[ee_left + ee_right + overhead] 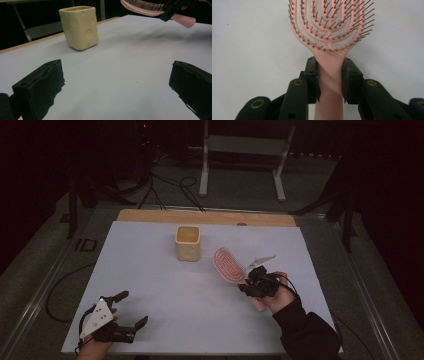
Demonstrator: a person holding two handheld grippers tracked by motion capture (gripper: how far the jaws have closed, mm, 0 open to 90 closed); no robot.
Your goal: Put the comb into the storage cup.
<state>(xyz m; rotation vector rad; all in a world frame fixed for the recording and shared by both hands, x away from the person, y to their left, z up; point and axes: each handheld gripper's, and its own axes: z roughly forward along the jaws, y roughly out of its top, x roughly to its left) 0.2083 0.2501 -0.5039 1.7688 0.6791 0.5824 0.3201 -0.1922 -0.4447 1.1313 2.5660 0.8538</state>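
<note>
A pink vented hairbrush (pixel 229 265) hangs above the white table, bristles facing down in the left gripper view (pixel 146 7). My right gripper (pixel 250 281) is shut on its handle (pixel 330 75), both pads pressing the neck just below the head. A cream square cup (pixel 188 242) stands upright at the table's middle back, left of the brush; in the left gripper view the cup (pixel 79 27) is ahead and to the left. My left gripper (pixel 134 309) rests low at the table's front left, jaws wide apart with nothing between them (pixel 115 82).
The white sheet (pixel 165 290) covers the table, with a wooden strip (pixel 150 215) along its far edge. Cables (pixel 165 190) and a metal stand's legs (pixel 205 175) lie on the floor beyond. A dark sleeve (pixel 305 330) comes in at the lower right.
</note>
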